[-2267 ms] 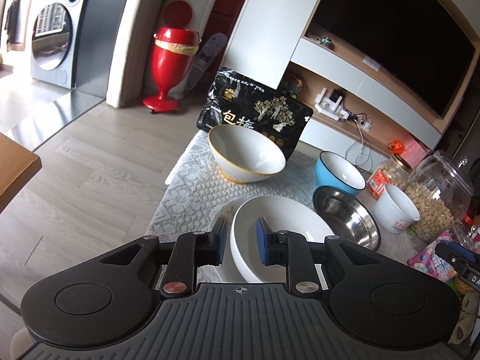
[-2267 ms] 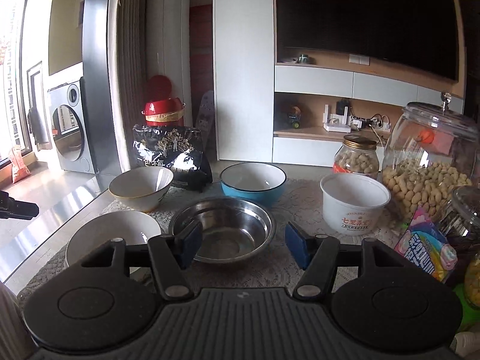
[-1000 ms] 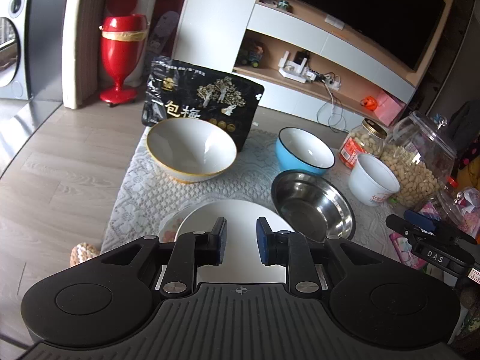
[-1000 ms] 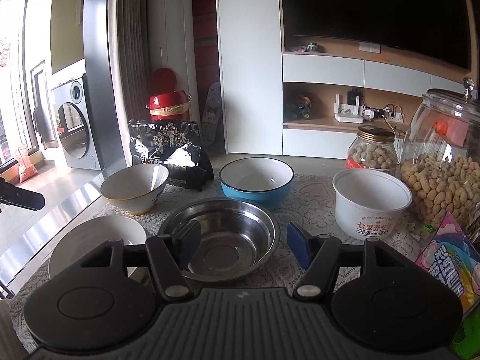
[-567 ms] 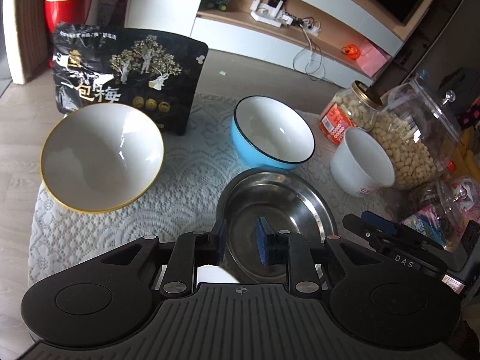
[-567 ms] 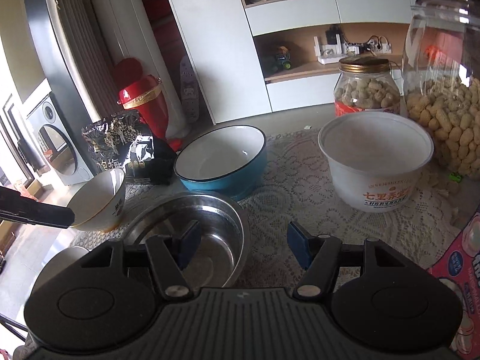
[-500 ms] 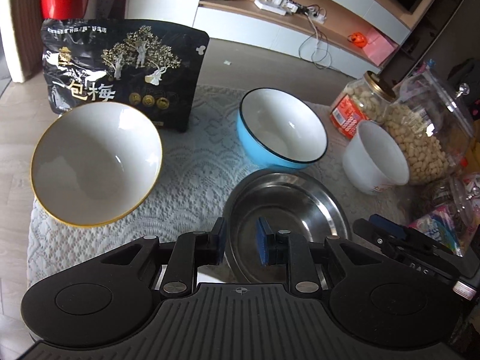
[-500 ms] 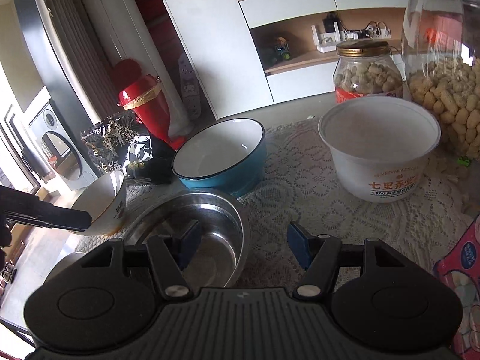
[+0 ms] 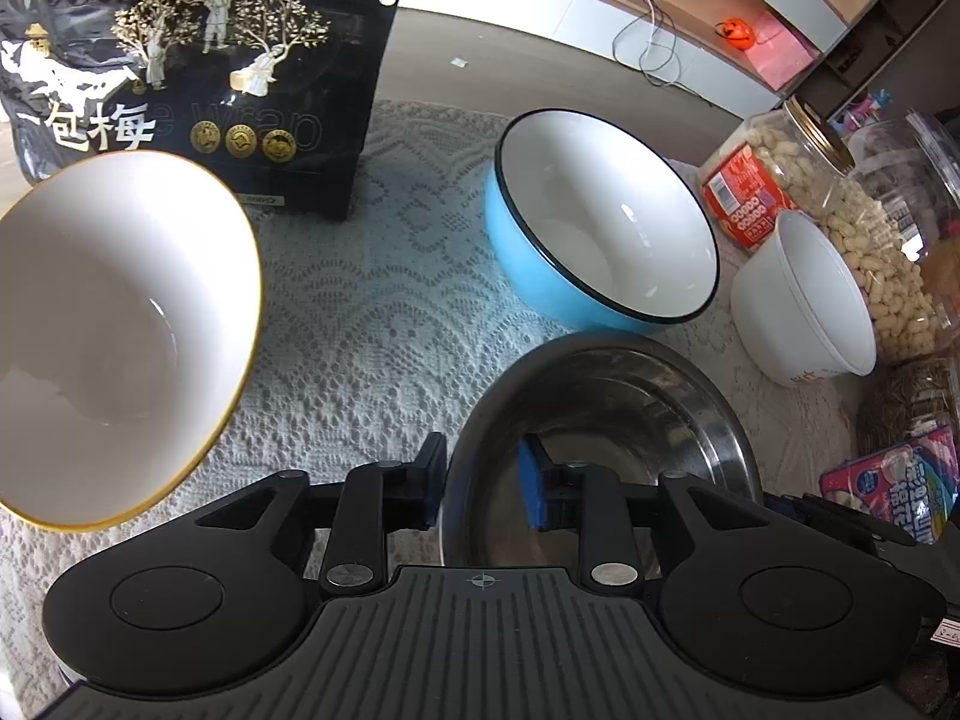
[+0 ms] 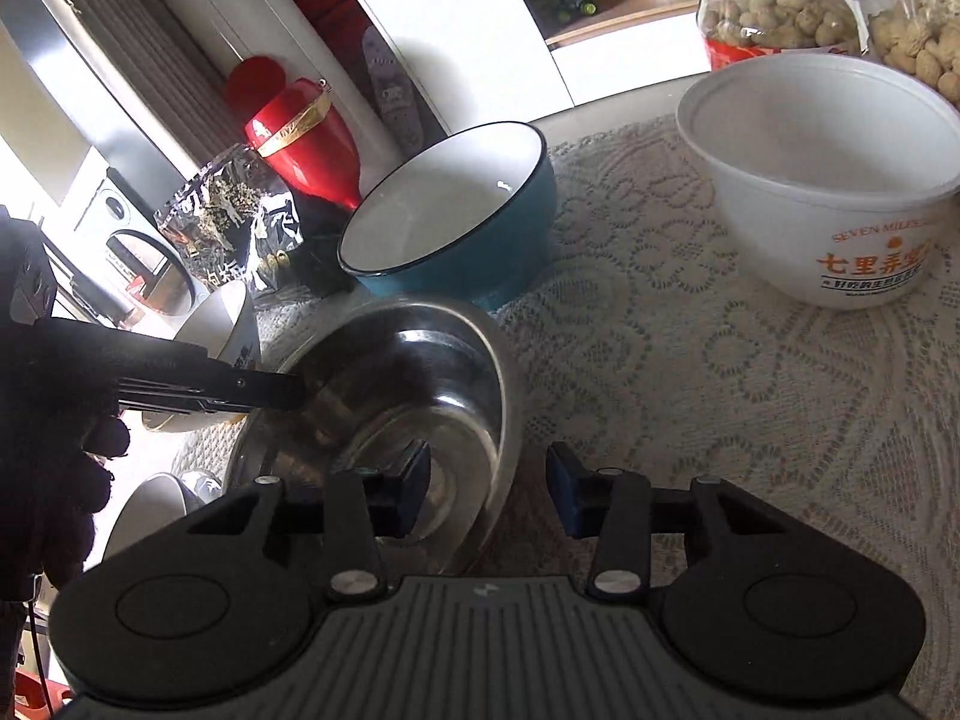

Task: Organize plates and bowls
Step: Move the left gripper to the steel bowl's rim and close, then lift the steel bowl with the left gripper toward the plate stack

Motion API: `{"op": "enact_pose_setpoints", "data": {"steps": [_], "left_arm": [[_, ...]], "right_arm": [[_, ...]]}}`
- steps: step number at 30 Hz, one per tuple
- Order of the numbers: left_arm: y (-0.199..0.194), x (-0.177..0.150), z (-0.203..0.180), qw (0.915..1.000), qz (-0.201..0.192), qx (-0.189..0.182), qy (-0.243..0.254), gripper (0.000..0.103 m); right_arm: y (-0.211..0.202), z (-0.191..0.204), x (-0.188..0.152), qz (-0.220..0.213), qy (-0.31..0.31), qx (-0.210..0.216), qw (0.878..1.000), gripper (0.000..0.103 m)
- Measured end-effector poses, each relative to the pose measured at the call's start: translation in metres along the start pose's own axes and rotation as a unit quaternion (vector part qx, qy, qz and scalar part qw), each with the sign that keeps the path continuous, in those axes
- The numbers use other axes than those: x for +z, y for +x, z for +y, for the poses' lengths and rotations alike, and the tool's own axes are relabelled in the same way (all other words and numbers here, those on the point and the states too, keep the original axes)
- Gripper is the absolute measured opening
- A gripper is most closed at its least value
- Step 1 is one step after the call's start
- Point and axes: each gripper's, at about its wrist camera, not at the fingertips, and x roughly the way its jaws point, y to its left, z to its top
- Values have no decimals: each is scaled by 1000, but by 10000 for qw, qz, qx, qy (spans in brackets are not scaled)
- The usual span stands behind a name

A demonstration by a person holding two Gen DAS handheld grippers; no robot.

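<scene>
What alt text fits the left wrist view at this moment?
The left gripper straddles the near rim of a steel bowl on a lace cloth. A gold-rimmed white bowl sits left, a blue bowl behind.

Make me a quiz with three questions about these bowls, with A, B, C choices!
1. Whose rim sits between the left fingers?
A. a teapot
B. the steel bowl
C. a pan

2. What colour is the blue bowl inside?
A. white
B. red
C. green

3. How are the right fingers?
A. shut on a spoon
B. shut on a fork
C. open

Answers:
1 B: one finger is outside the steel rim and one is inside.
2 A: only its outside is blue, and its rim is dark.
3 C: a wide gap shows between them.
</scene>
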Motion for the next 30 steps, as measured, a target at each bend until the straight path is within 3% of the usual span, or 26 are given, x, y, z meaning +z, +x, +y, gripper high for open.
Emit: {"op": "enact_pose_setpoints", "data": {"steps": [2, 13, 20, 30], "left_arm": [[0, -3, -9, 9999, 43, 21, 136, 35], [-1, -53, -56, 9953, 673, -73, 693, 34], [6, -59, -75, 9947, 580, 86, 844, 30], [24, -63, -88, 9903, 668, 471, 1126, 30]], "right_arm": [[0, 0, -3, 66, 67, 150, 9998, 38], [-58, 2, -21, -193, -420, -476, 9978, 38], [-66, -11, -39, -43, -470, -746, 9961, 38], [-60, -24, -52, 86, -298, -634, 9975, 38]]}}
